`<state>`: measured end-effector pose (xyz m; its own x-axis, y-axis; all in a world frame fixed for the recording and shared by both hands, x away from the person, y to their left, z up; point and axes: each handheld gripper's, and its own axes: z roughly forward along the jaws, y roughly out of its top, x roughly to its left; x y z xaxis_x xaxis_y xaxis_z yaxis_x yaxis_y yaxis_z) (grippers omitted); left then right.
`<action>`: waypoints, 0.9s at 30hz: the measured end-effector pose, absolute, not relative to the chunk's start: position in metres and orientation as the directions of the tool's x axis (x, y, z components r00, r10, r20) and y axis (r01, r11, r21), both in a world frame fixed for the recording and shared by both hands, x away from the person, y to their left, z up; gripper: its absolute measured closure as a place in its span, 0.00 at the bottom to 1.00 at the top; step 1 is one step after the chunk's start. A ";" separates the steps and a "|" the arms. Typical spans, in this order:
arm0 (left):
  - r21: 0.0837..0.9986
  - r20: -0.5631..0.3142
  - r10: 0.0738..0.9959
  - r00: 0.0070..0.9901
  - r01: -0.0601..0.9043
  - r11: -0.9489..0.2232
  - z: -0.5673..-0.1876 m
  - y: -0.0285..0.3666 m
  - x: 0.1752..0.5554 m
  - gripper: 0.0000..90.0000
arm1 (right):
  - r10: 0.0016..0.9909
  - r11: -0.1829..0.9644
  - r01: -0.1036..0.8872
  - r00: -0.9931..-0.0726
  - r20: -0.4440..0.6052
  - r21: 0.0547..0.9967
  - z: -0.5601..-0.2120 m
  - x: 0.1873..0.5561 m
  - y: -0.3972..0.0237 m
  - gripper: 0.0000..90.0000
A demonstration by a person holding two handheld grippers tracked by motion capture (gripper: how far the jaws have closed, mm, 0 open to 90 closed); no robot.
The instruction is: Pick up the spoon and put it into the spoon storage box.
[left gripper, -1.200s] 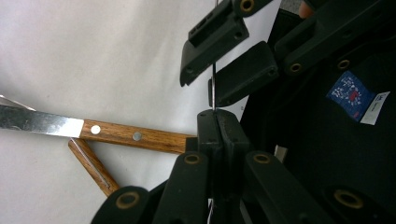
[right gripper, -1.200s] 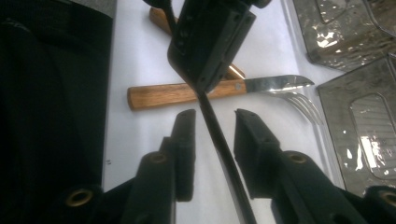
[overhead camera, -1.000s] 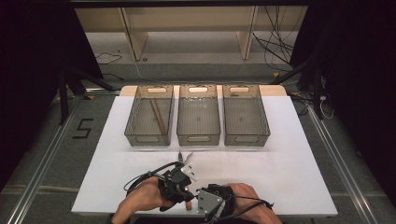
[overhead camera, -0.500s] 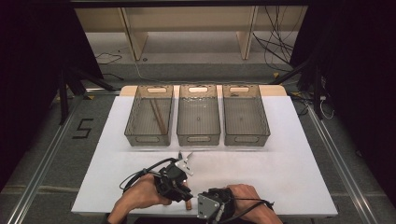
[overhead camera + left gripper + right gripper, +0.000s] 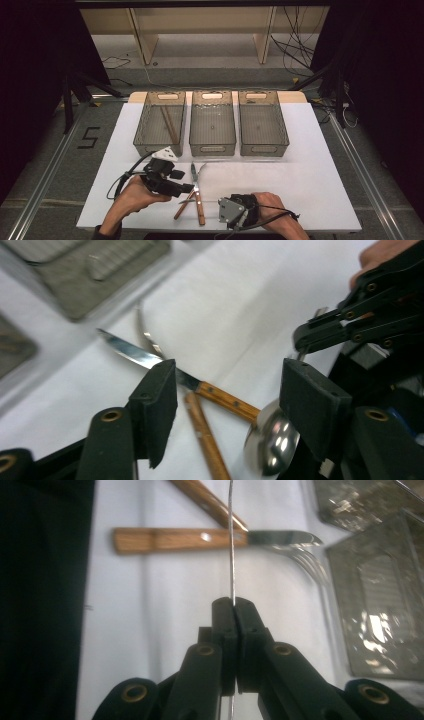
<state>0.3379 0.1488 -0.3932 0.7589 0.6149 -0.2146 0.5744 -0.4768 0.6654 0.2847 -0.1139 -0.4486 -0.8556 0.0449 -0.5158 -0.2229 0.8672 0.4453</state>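
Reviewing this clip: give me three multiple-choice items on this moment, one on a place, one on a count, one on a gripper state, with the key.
1. Where does the wooden-handled knife lie?
A. in the middle bin
B. on the white table, in front of the bins
C. on the floor

2. How many grey bins stand in the row?
A. two
B. three
C. four

3. How is the right gripper?
A. shut on a thin metal piece
B. wide open
C. holding a cup

Key: 1 B, it lies on the table between both hands. 2 B, three side by side. 3 A, its jaws pinch the piece.
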 end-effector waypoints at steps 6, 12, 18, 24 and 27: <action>0.695 -0.196 0.679 0.707 0.589 -0.413 -0.396 0.169 0.342 0.34 | 0.155 0.850 -0.135 -0.860 -0.487 0.510 -0.437 0.296 -0.128 1.00; 0.728 -0.192 0.729 0.657 0.593 -0.343 -0.406 0.186 0.341 0.30 | 0.279 0.810 -0.040 -0.851 -0.444 0.585 -0.422 0.315 -0.142 1.00; 0.761 -0.192 0.741 0.643 0.574 -0.301 -0.418 0.192 0.336 0.28 | 0.439 0.721 0.110 -0.836 -0.328 0.684 -0.405 0.339 -0.146 1.00; 0.780 -0.190 0.735 0.650 0.555 -0.289 -0.432 0.195 0.331 0.26 | 0.528 0.638 0.202 -0.817 -0.231 0.743 -0.391 0.362 -0.142 1.00; 0.787 -0.205 0.736 0.645 0.556 -0.268 -0.441 0.196 0.328 0.26 | 0.563 0.604 0.248 -0.805 -0.185 0.757 -0.385 0.373 -0.137 1.00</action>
<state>0.3277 0.1955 -0.4406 0.6453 0.7359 -0.2051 0.5561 -0.2685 0.7865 0.3729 -0.1374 -0.3845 -0.8055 0.5630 -0.1852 0.2484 0.6045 0.7569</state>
